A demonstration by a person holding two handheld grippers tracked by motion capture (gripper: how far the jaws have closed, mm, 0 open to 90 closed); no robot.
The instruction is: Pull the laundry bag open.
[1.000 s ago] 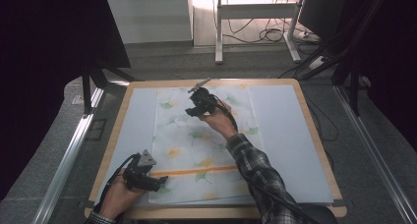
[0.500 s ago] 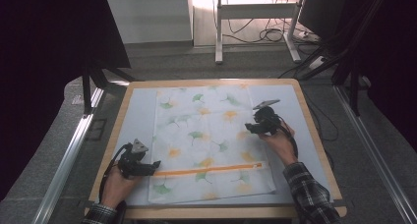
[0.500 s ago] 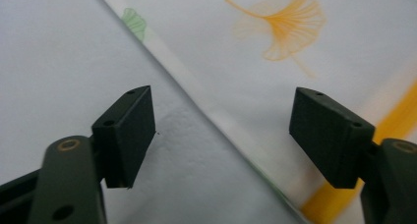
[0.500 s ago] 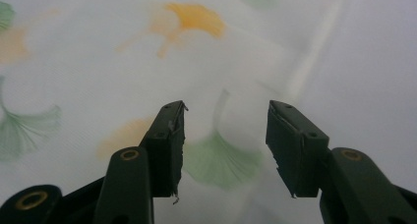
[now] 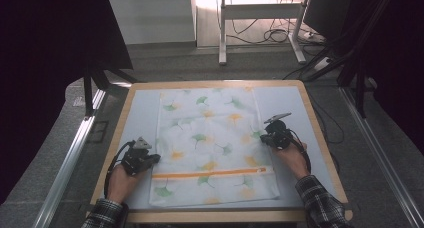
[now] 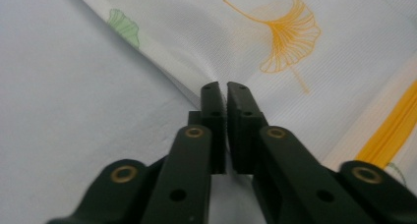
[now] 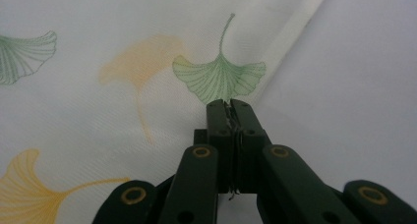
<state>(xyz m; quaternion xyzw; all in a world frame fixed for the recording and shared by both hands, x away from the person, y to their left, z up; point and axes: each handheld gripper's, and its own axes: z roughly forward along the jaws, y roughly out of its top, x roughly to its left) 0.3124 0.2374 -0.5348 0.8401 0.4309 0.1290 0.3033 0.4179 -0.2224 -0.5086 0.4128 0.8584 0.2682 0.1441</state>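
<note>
One cloth [image 5: 212, 145] lies flat on the pale mat [image 5: 137, 115] of my desk [image 5: 320, 138] — a thin, white, slightly sheer fabric printed with ginkgo leaves in green, orange and yellow. A single orange stripe [image 5: 210, 173] crosses it from left to right near its near end. The cloth is a long rectangle, and its long axis runs from near to far, the far edge close to the far rim of the desk and the near edge close to the near rim. It sits about midway between left and right.

I hold two grippers, one in each hand. My left gripper [image 5: 141, 157] is at the cloth's left edge, just above the stripe; its jaws have just been closing and now stand nearly together, pinching the hem [image 6: 194, 94] where the fabric lifts a little off the mat. My right gripper [image 5: 276, 133] is at the cloth's right edge, a little farther from me than the left one — its jaws have also just been closing and are clamped tight on the edge of the cloth, a fold of fabric showing between them beside a green leaf [image 7: 220, 76].
</note>
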